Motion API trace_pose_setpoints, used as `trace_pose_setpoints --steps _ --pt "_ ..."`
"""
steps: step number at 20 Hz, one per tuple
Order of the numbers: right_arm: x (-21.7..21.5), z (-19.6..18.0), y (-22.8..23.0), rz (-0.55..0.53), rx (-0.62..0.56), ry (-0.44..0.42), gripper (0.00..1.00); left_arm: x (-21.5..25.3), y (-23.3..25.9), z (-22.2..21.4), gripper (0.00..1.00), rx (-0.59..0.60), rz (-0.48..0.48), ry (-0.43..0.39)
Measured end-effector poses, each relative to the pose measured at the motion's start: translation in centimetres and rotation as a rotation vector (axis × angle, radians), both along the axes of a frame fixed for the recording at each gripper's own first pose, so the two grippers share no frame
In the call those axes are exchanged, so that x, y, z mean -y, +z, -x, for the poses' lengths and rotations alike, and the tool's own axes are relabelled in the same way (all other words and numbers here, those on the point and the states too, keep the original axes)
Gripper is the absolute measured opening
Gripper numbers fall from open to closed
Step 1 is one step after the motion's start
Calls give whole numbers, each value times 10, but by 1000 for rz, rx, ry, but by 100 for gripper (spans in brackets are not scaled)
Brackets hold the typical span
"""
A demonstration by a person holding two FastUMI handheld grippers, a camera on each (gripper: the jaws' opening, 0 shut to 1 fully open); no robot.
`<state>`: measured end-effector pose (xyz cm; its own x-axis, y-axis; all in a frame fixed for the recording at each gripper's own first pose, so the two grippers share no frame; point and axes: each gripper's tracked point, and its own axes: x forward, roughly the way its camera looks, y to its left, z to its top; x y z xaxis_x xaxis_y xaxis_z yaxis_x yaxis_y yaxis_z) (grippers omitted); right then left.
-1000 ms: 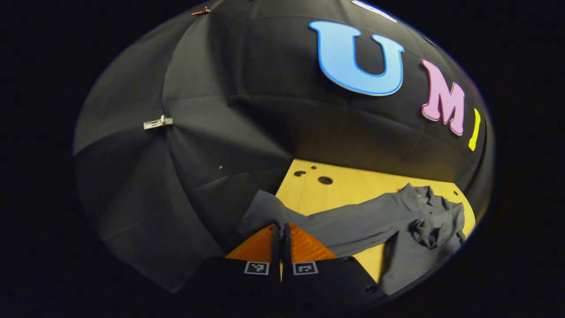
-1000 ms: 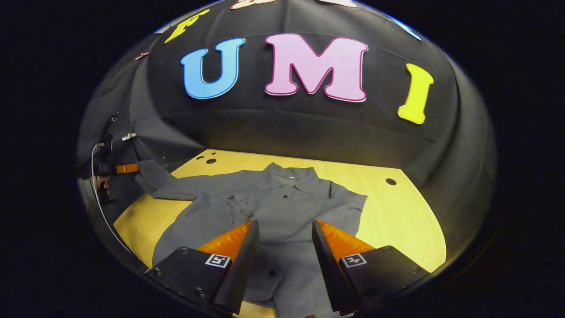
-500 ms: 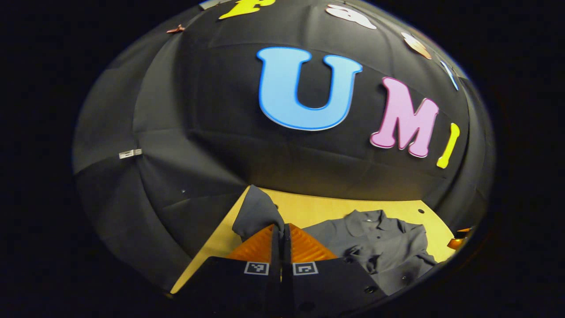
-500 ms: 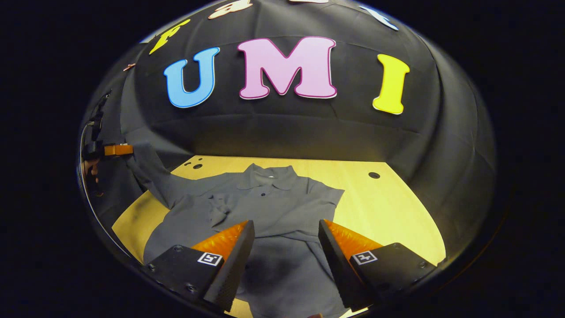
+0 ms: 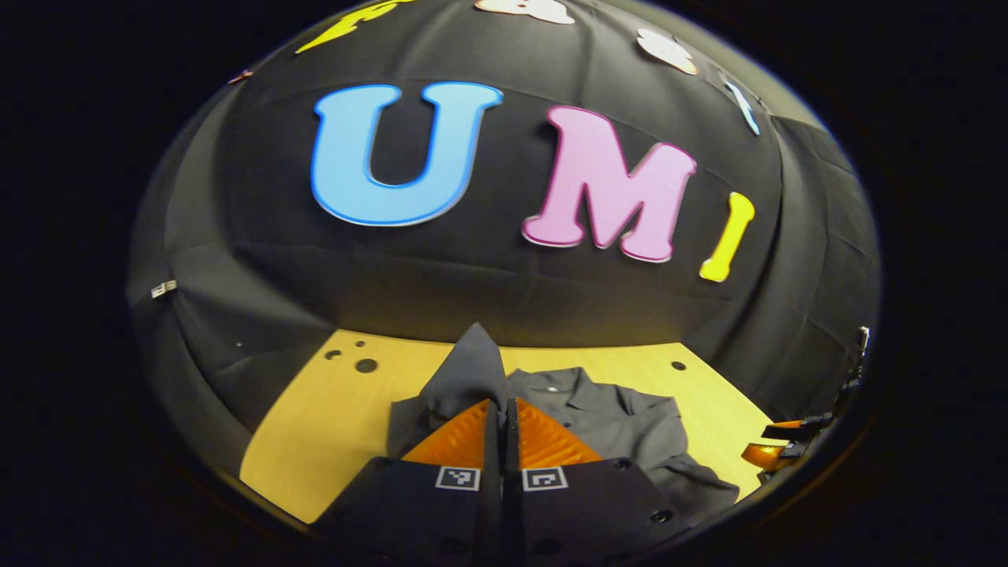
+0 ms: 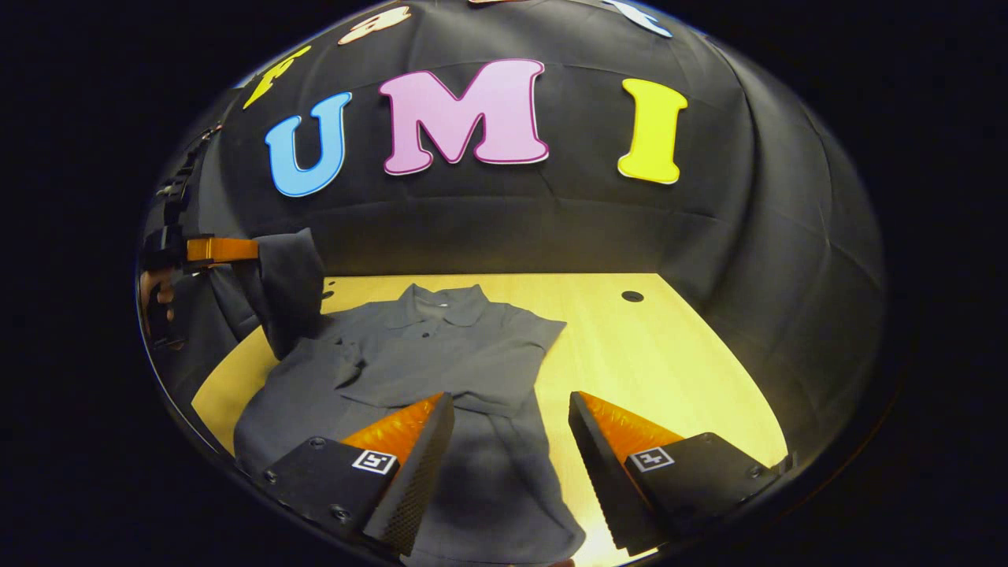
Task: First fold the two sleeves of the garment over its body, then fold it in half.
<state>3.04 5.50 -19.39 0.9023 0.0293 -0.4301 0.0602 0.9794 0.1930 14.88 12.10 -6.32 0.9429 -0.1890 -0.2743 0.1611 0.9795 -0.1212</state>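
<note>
Now: left gripper point(image 5: 502, 409) clamped tight on sleeve point(image 5: 469, 376), lifted at 12 o'clock above jaws | right gripper point(image 6: 510, 409) spread wide, holding nothing — garment point(image 6: 441, 354) flat on wooden table point(image 6: 661, 346) from 12 to 10 o'clock | held sleeve hanging at 10 o'clock, right gripper view.

At bottom centre of each gripper view, the left tongs point(image 5: 501, 421) and right tongs point(image 6: 510, 441) have black blocky bases with small square black-and-white markers, screws and ribbed wedge fingers.
</note>
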Motion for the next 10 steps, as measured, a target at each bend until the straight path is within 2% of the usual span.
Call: trace_pose_setpoints --steps 5,10 --pt "34 14 -21 -15 -36 -32 91 87 -47 -14 5 -53 -30 -99" --pt "62 25 -45 -28 -73 -46 91 149 -111 -36 6 -112 -93 -146"
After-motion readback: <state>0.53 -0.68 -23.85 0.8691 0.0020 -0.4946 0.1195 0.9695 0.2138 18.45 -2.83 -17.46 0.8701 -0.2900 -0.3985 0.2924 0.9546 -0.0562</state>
